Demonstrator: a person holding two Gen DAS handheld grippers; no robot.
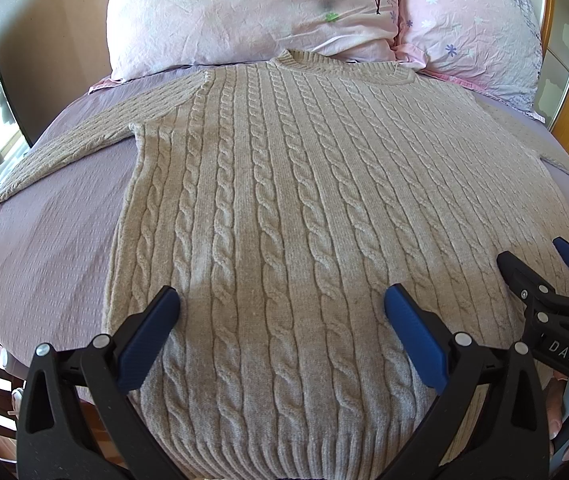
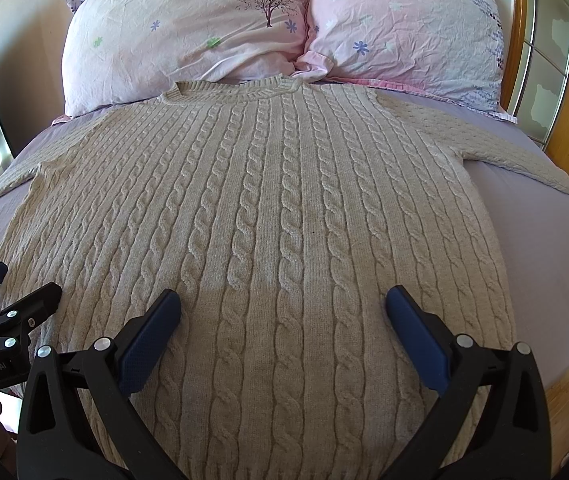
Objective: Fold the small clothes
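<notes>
Blue-padded fingers (image 1: 414, 340) of the left gripper (image 1: 282, 304) stood wide apart nearest the lens, hovering over the lower part of the sweater (image 1: 284, 200) with nothing between them. Its black arms ran back out of the bottom corners of the left wrist view, and whether the pads touched the knit could not be told. The right gripper (image 2: 283, 306) took the same pose beside it: fingers spread wide, pointed up the bed toward the collar, holding nothing. Each tool showed at the edge of the other's view, the right one low on the right of the left wrist view, the left one low on the left of the right wrist view, so the two were side by side above the hem.

The sweater was a beige cable-knit, laid flat and face up on the bed's lilac sheet (image 1: 52, 240). Rows of twisted cables ran from the ribbed hem (image 1: 284, 460) near the cameras up to the ribbed round collar (image 1: 344, 66), which lay just at the foot of the pillows. Both sleeves were spread outward and slightly downward, the left sleeve (image 1: 64, 148) reaching toward the left edge of the bed and the right sleeve (image 2: 504, 152) toward the right edge. The body looked smooth, without folds.

Two pink flowered pillows (image 2: 188, 32) leaned side by side behind the collar, touching each other, with a wooden headboard frame (image 2: 516, 32) at the far right.
</notes>
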